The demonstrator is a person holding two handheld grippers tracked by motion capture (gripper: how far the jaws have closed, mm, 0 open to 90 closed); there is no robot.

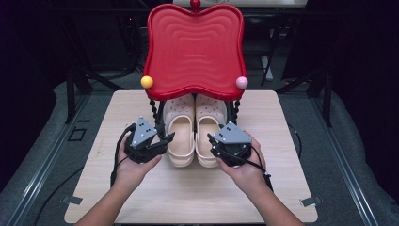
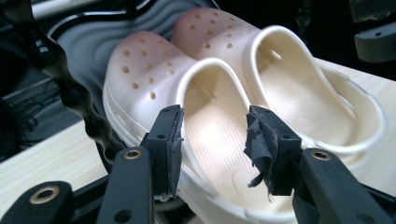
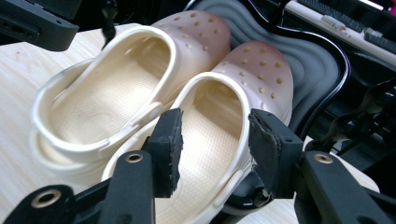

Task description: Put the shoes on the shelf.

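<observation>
as they lie side by side, clogs (image 1: 195,127) (cream), toes pointing away

Table (image 1: 197,188) brightly lit from above — surroundings dark, close views soft-focused.

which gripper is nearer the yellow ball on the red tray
Left. The left gripper sits below the yellow ball at the red wavy tray's left corner; the right gripper is farther, beyond the cream clogs.

2 clogs (image 1: 194,132) side by side on desk (image 1: 263,188), toes under the tray stand (image 1: 195,47) at the far edge. Left gripper (image 1: 162,141) just left of the pair; right gripper (image 1: 214,143) just right.
</observation>
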